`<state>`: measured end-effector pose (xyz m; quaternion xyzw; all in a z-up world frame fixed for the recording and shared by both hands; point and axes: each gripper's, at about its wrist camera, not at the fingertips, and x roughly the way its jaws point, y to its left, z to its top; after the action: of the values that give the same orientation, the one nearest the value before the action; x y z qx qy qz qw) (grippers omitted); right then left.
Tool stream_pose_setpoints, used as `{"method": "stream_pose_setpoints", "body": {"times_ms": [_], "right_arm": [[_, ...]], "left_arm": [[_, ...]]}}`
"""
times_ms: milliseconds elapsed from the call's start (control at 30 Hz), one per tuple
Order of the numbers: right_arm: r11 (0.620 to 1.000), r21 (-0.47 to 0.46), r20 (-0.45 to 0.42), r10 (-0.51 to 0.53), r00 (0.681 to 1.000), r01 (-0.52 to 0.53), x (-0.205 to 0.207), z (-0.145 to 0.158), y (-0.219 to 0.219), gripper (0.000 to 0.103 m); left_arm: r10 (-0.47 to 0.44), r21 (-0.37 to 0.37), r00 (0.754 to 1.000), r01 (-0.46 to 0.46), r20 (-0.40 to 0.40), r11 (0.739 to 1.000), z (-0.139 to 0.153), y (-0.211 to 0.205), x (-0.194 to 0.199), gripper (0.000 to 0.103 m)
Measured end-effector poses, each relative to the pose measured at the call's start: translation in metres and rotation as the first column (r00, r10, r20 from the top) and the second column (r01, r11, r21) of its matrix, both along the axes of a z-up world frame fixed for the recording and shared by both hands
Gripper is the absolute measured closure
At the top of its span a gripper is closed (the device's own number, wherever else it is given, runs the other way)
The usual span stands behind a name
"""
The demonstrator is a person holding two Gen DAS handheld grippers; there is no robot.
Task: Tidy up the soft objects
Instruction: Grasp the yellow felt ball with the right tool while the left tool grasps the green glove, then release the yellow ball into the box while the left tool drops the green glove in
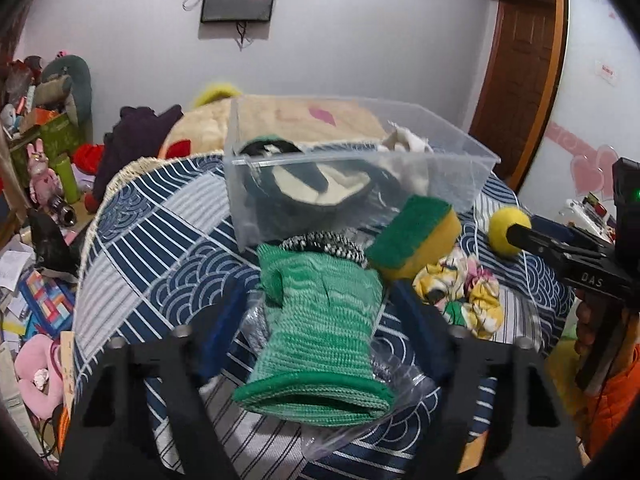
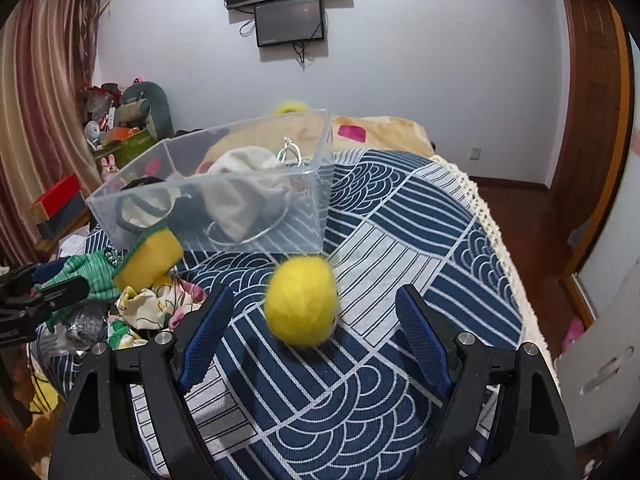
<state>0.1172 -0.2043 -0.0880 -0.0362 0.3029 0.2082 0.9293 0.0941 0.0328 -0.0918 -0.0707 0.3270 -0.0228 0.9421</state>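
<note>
A green knitted glove point(image 1: 316, 316) in a clear plastic wrapper lies between the open fingers of my left gripper point(image 1: 320, 300); it also shows in the right wrist view point(image 2: 90, 276). A green-and-yellow sponge point(image 1: 416, 236) leans against a clear plastic bin point(image 1: 360, 168), which holds a black-and-cream item and a white cloth point(image 2: 244, 196). A floral scrunchie point(image 1: 464, 292) lies right of the glove. A fuzzy yellow ball point(image 2: 302, 300) lies on the cloth between the open fingers of my right gripper point(image 2: 316, 308), which also shows in the left wrist view point(image 1: 516, 236).
Everything sits on a blue-and-white patterned cloth point(image 2: 400, 240) over a bed. Plush toys and clutter point(image 1: 44, 120) fill the room's left side. A wooden door point(image 1: 520, 60) stands at the right. Screens point(image 2: 288, 0) hang on the far wall.
</note>
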Motion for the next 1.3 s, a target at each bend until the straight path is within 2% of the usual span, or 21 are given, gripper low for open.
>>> {"method": "stream_pose_setpoints", "body": {"times_ms": [67, 100, 167, 200, 333, 433, 700, 867, 1100, 1300], "right_arm": [[1.000, 0.003, -0.014, 0.012, 1.000, -0.012, 0.000, -0.002, 0.002, 0.044], [1.000, 0.006, -0.022, 0.020, 1.000, -0.020, 0.000, -0.003, 0.003, 0.049], [0.999, 0.009, -0.039, 0.033, 0.999, -0.033, 0.001, -0.006, 0.004, 0.069], [0.999, 0.012, -0.046, 0.040, 0.998, -0.039, 0.001, -0.007, 0.004, 0.069], [0.999, 0.018, -0.025, 0.049, 0.998, -0.048, -0.002, -0.004, 0.001, 0.069], [0.998, 0.023, -0.005, 0.054, 0.999, -0.054, -0.007, 0.002, 0.001, 0.069], [0.997, 0.050, 0.051, 0.062, 0.997, -0.064, -0.014, 0.021, 0.001, 0.069], [0.995, 0.067, 0.095, 0.065, 0.993, -0.072, -0.019, 0.036, 0.001, 0.069], [0.991, 0.089, 0.160, 0.082, 0.984, -0.098, -0.021, 0.061, 0.011, 0.069], [0.989, 0.090, 0.214, 0.095, 0.972, -0.117, -0.013, 0.080, 0.024, 0.069]], "left_arm": [[-0.007, -0.009, 1.000, 0.007, 0.000, 1.000, -0.002, 0.001, 0.000, 0.045], [-0.012, -0.014, 1.000, 0.012, 0.004, 1.000, -0.003, 0.001, -0.001, 0.048], [-0.012, -0.018, 1.000, 0.012, 0.013, 1.000, -0.003, 0.001, -0.003, 0.058], [-0.017, -0.020, 1.000, 0.018, 0.016, 1.000, -0.003, 0.001, -0.004, 0.059], [-0.019, -0.004, 0.999, 0.019, 0.027, 1.000, 0.001, 0.001, -0.009, 0.075], [-0.016, -0.007, 0.999, 0.017, 0.045, 1.000, 0.009, 0.002, -0.014, 0.078], [-0.014, -0.011, 0.995, 0.015, 0.099, 1.000, 0.037, 0.007, -0.031, 0.079], [0.003, -0.005, 0.986, -0.002, 0.165, 1.000, 0.062, 0.009, -0.037, 0.079], [0.025, 0.007, 0.968, -0.027, 0.248, 1.000, 0.090, 0.013, -0.027, 0.079], [0.028, -0.002, 0.968, -0.028, 0.249, 1.000, 0.099, 0.013, -0.004, 0.079]]}}
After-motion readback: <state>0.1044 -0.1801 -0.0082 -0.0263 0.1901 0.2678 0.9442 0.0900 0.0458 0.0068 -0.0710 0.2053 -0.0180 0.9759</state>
